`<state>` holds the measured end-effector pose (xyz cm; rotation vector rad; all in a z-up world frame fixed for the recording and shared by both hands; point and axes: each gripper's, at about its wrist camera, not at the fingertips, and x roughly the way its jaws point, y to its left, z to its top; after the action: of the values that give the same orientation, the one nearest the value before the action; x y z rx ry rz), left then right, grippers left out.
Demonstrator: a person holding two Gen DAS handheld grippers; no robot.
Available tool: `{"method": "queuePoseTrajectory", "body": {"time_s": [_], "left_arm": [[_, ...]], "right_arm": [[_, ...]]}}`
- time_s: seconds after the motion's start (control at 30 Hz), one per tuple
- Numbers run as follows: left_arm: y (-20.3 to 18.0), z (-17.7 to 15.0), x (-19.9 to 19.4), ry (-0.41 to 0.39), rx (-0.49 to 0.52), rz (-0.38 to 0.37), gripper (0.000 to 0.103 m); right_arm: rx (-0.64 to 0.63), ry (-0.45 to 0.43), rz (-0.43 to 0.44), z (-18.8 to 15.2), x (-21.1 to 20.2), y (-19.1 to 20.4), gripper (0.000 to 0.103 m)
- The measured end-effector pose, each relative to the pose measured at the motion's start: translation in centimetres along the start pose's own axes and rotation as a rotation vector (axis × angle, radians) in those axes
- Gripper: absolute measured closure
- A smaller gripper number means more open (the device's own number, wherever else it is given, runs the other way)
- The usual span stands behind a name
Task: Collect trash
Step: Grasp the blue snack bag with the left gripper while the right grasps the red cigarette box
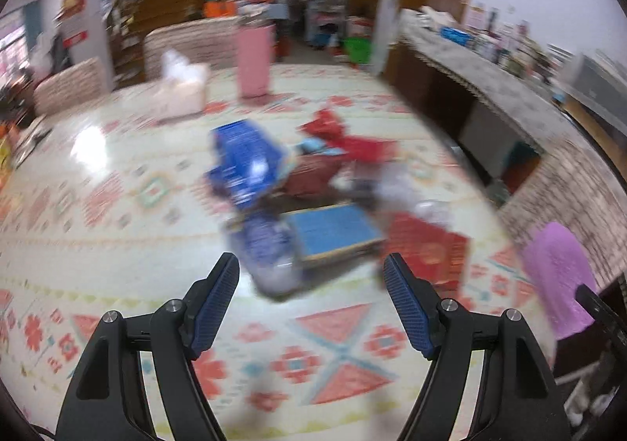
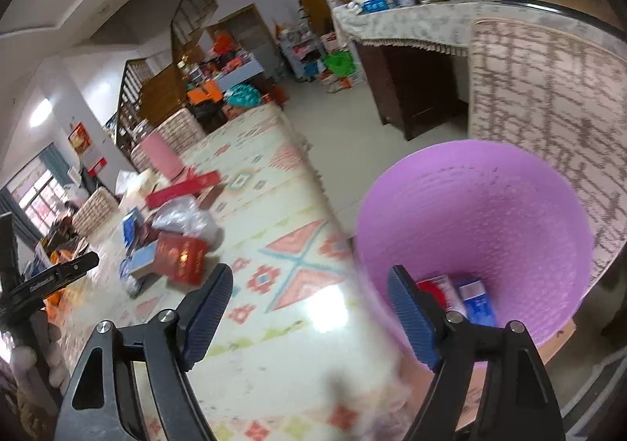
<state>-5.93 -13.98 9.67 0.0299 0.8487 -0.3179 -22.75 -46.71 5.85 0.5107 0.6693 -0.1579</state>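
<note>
A pile of trash lies on the patterned table (image 1: pixel 117 245): a blue packet (image 1: pixel 245 163), a crumpled blue-white wrapper (image 1: pixel 270 249), a light blue box (image 1: pixel 333 231), a red box (image 1: pixel 427 249) and red wrappers (image 1: pixel 345 135). My left gripper (image 1: pixel 311 304) is open and empty, just short of the pile. My right gripper (image 2: pixel 307 311) is open and empty over the near rim of a purple bin (image 2: pixel 490 206), also in the left wrist view (image 1: pixel 556 276). A red item (image 2: pixel 433 290) and a blue-white carton (image 2: pixel 476 302) lie inside the bin. The pile also shows at left in the right wrist view (image 2: pixel 176 241).
A pink cup (image 1: pixel 252 61) and a tissue box (image 1: pixel 178 88) stand at the table's far side. A covered counter (image 1: pixel 490 76) with clutter runs along the right. A patterned chair back (image 2: pixel 548 108) stands behind the bin. The left gripper's body (image 2: pixel 47 280) shows at far left.
</note>
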Motion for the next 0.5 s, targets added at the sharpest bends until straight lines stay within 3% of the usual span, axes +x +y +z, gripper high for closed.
{"method": "queuePoseTrajectory", "body": {"time_s": [0.23,0.5], "left_arm": [[3.9,-0.6,3.4,0.067,-0.06,0.022,0.028],[5.5,0.4,8.6,0.155,-0.15,-0.026,0.028]], "right_arm": [[-0.043,0.055,0.03,-0.9,2.0,3.4,0.018],[-0.091,0.092,0.042,-1.3,3.4,5.6,0.015]]}}
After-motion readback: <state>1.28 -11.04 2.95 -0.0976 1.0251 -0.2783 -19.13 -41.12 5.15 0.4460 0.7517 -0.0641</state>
